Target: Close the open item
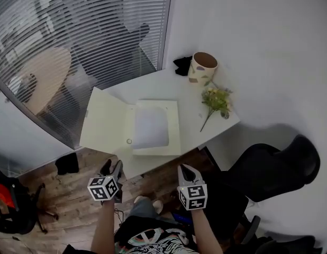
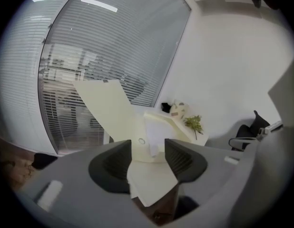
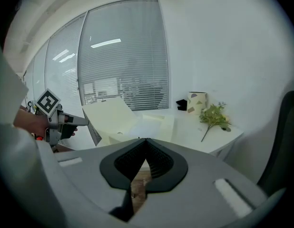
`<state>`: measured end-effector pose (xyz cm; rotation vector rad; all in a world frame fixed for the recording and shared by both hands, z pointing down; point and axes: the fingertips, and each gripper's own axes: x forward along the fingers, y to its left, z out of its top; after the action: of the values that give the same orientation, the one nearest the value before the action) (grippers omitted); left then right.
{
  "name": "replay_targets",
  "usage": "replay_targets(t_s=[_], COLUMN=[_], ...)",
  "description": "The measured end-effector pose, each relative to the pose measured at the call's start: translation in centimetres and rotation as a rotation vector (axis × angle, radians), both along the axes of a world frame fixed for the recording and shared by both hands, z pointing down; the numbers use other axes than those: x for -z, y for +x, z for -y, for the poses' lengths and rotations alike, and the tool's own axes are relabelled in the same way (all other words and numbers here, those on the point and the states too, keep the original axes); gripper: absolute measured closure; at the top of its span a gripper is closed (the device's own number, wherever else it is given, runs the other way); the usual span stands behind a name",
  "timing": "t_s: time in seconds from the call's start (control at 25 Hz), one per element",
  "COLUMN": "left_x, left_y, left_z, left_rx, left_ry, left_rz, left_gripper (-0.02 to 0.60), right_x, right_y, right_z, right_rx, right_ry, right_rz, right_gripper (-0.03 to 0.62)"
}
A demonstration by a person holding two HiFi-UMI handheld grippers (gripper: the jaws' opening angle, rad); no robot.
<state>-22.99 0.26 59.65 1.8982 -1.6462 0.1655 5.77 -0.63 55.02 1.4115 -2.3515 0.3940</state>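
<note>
An open cream box lies on the white table. Its base, with a pale sheet inside, sits mid-table, and its lid is flung open to the left, over the table's edge. In the left gripper view the lid stands up left of the base. My left gripper hangs open in front of the table's near edge, empty. My right gripper is shut on nothing, just off that near edge. The right gripper view shows the lid, the base and the left gripper.
A speckled cup, a black object and a sprig of flowers sit at the table's far right end. A glass wall with blinds runs along the left. A black office chair stands at right.
</note>
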Motion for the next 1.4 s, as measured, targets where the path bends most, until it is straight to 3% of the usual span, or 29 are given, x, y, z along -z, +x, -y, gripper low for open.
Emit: replay_targets(t_s=[0.2,0.48,0.8,1.12,1.4], left_x=[-1.4,-3.3,-4.9,-5.7,-5.0], left_y=[0.0,0.2,-2.8,-5.6,-6.7], left_z=[1.2,3.1,3.1,4.1,5.7], left_rx=[0.043,0.065,0.138,0.246,0.277], left_ry=[-0.024,-0.074,-0.111,-0.112,-0.082], left_rz=[-0.032,-0.016,-0.039,-0.105,-0.093], left_gripper=[0.339,0.339,0.339,0.339,0.339], right_x=[-1.2,-2.3,-4.2,-6.2,-7.5], right_y=[-0.4,-1.0,-0.8,-0.3,0.1], right_z=[1.9,3.9,5.8,7.6,8.6], right_rx=[0.036,0.068,0.055,0.059,0.056], right_ry=[-0.013,-0.025,-0.051,-0.1,-0.134], right_rz=[0.003,-0.024,-0.044,-0.087,-0.096], right_gripper=[0.594,0.594,0.594,0.594,0.594])
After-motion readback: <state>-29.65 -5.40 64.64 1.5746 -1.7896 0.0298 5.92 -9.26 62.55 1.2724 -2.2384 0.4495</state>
